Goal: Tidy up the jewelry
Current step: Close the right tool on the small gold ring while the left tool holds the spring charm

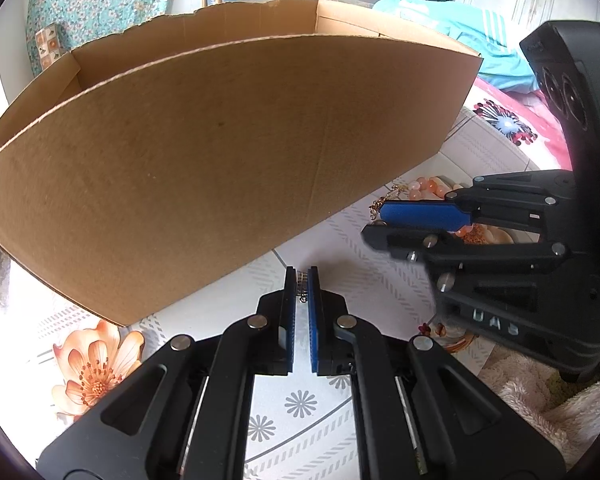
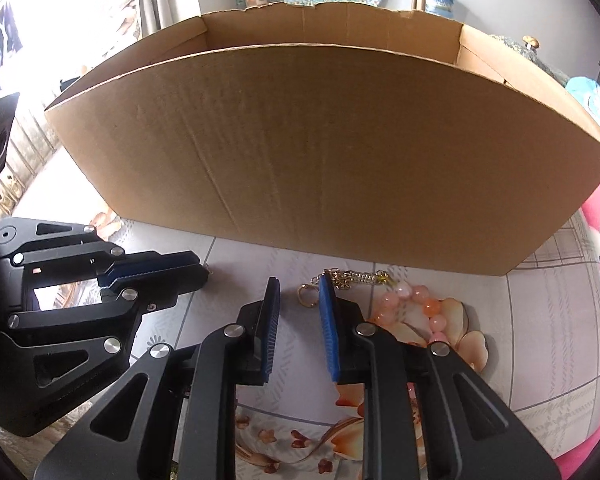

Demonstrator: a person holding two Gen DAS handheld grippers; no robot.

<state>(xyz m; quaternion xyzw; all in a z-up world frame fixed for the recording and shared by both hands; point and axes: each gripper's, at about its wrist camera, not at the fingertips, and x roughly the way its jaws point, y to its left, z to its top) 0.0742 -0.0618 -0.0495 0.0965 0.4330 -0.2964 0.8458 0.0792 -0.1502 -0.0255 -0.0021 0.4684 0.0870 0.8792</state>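
**Both grippers low before the cardboard box, jewelry by the right one**

Black linkage arms and blue pads fill the foreground of each wrist view. Up close, the left gripper (image 1: pixel 302 276) has its jaws drawn almost together, pinching a small ridged metal piece (image 1: pixel 301 285) at the very tips; what it is cannot be made out. It hovers over a pale patterned tablecloth (image 1: pixel 300 404), with the tall brown wall of an open cardboard box (image 1: pixel 204 152) directly ahead of it.

To its right, the right gripper (image 2: pixel 299 286) points the same way, its jaws standing apart with nothing between the pads. Just beyond its right finger lies a gold chain (image 2: pixel 354 279) with a small coil and a gold ring (image 2: pixel 308 295) at its near end, stretched along the foot of the box. Further right of that finger, a string of pink and orange beads (image 2: pixel 422 300) rests on a printed flower in the cloth. Neither the chain nor the beads are inside the box.
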